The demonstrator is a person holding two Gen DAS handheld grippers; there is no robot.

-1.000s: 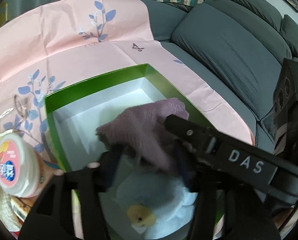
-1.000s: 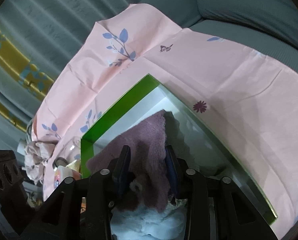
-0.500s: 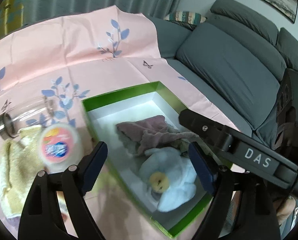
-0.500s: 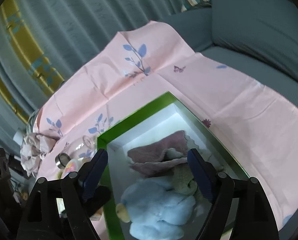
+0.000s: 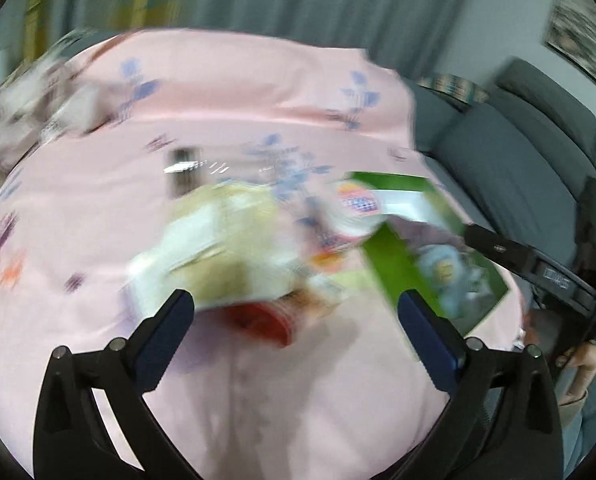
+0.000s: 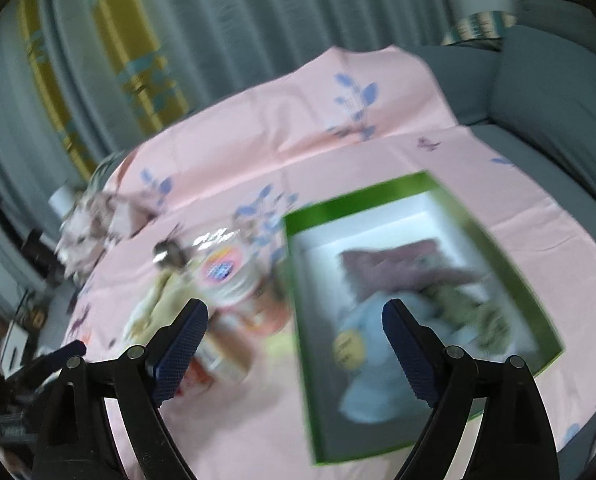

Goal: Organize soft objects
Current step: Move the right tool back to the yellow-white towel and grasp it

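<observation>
Over the grey sofa lies a pink floral cloth.

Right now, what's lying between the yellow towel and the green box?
In the right wrist view, a white-lidded tub with orange packets below it sits between the yellow towel and the green box.

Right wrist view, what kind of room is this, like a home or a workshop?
Most likely a home living room. A grey sofa with a striped cushion stands behind the surface, long curtains hang at the back, and a pink floral cloth covers the surface that holds the green box.
</observation>
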